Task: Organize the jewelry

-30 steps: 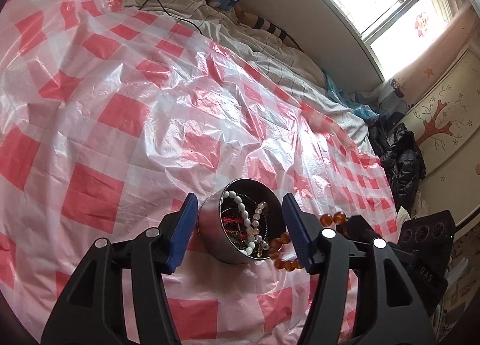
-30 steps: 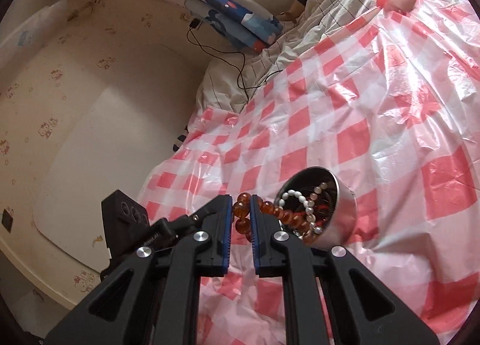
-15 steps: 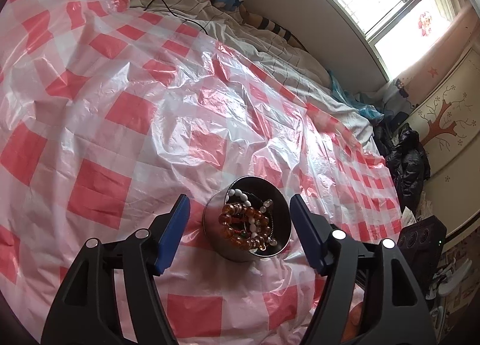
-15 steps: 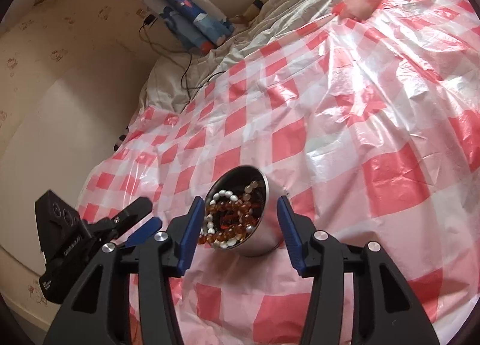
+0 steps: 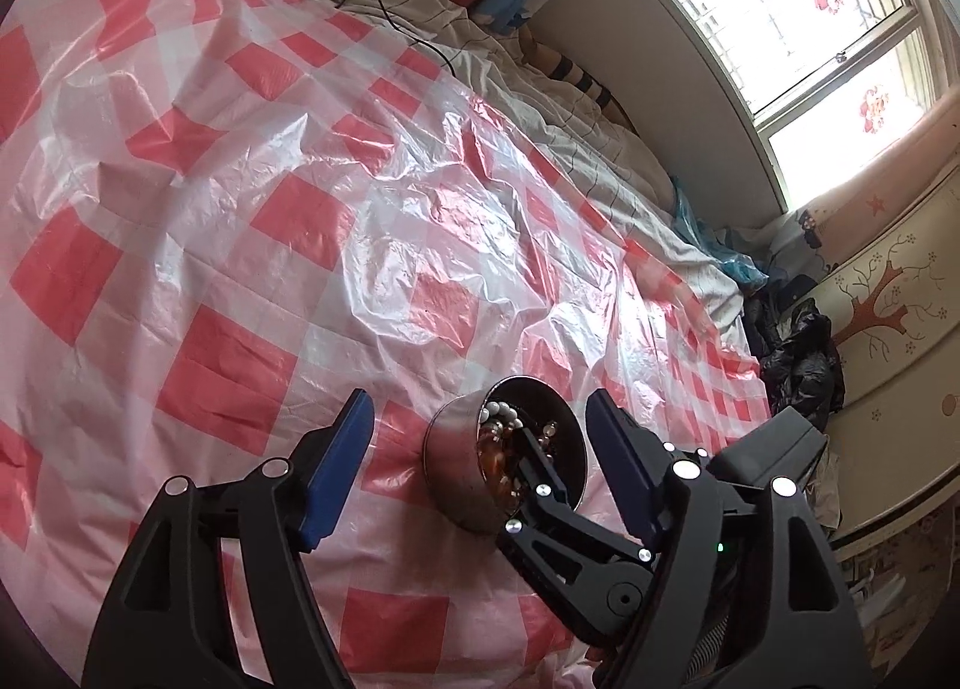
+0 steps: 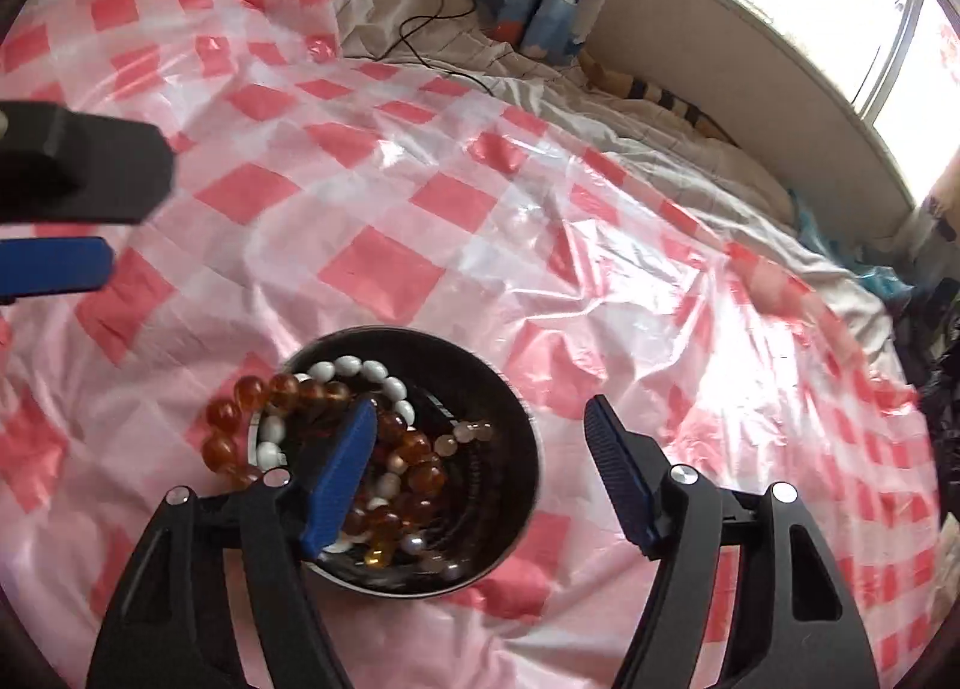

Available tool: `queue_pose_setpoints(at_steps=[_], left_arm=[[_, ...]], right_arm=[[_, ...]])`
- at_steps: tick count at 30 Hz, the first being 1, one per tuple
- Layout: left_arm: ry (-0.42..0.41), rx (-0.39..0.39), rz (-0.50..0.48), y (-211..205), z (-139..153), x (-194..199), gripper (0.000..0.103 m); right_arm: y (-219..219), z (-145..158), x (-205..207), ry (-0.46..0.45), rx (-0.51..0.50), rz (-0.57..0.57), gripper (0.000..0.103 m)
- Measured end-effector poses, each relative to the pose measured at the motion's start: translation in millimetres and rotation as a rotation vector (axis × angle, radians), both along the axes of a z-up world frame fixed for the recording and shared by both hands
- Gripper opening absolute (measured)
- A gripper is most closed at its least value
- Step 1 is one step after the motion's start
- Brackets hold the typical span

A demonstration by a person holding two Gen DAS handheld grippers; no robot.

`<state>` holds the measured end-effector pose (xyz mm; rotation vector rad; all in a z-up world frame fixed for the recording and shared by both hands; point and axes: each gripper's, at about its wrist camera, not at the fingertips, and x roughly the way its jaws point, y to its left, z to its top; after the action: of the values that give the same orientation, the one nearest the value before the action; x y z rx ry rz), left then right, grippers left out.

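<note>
1. You are at the tidying-in step: the bracelets are in the metal tin [image 6: 516, 449], which sits on the checked plastic sheet [image 6: 384, 269] over the bed.
2. Your right gripper [image 6: 480, 437] is spread wide and holds nothing. It hangs right over the tin, with its left finger above the beads and its right finger outside the rim.
3. Your left gripper [image 5: 480, 437] is also wide open and empty. In its own view the tin [image 5: 450, 473] lies between its fingers without touching either one.
4. The amber bead bracelet [image 6: 252, 407] is not fully inside. Part of its loop drapes over the tin's left rim and hangs outside, while the rest lies on the white bead bracelet [image 6: 366, 374].
5. Your next move is likely to push or lift that hanging loop back in. Use the right gripper, since it is already closest.
6. Go lightly. The tin looks tilted on the soft, wrinkled sheet, so a hard nudge on the rim could tip it and spill the beads.
7. Bring the left gripper onto the tin's wall first if you want it steadied.
</note>
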<state>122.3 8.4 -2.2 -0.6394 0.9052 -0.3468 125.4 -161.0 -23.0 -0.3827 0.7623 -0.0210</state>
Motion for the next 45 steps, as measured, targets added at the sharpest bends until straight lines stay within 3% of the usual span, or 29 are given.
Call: queue_pose_setpoints(at_steps=[6, 9, 11, 16, 20, 23, 27, 34, 39, 45], left_arm=[[-0.004, 0.015, -0.017, -5.8, 1.0, -2.0, 0.071], [-0.017, 0.071, -0.029, -12.9, 3.6, -4.5, 0.071], [-0.029, 0.114, -0.037, -17.8, 5.7, -7.6, 0.072], [-0.032, 0.152, -0.064, -22.3, 6.0, -15.1, 0.076], [-0.029, 0.194, -0.065, -14.3, 5.6, -20.9, 0.076], [-0.020, 0.198, -0.046, -3.6, 5.8, -24.6, 0.076], [-0.031, 0.228, -0.045, 0.0, 11.4, -35.3, 0.077], [-0.122, 0.372, -0.028, -17.4, 31.7, -75.9, 0.084], [-0.212, 0.489, -0.022, -33.2, 46.1, -112.3, 0.094], [-0.280, 0.599, -0.039, -46.6, 49.0, -131.0, 0.095]], right_arm=[[-51.0, 27.2, -12.3, -0.020, 0.375, -0.041, 0.074], [-69.7, 39.3, -30.1, -0.038, 0.484, -0.083, 0.081], [-71.0, 37.7, -37.3, -0.011, 0.462, -0.087, 0.086], [-41.6, 11.6, -33.2, 0.070, 0.411, -0.011, 0.086], [-21.6, -6.5, -18.1, 0.093, 0.274, -0.026, 0.087], [-34.1, -3.2, -18.1, 0.111, 0.319, -0.086, 0.087], [-43.1, 16.7, -39.9, 0.067, 0.359, -0.095, 0.087], [-52.9, 51.1, -95.9, 0.031, 0.521, -0.088, 0.094], [-58.9, 47.1, -140.2, 0.048, 0.562, -0.112, 0.095], [-73.0, 31.6, -159.4, 0.063, 0.588, -0.178, 0.095]])
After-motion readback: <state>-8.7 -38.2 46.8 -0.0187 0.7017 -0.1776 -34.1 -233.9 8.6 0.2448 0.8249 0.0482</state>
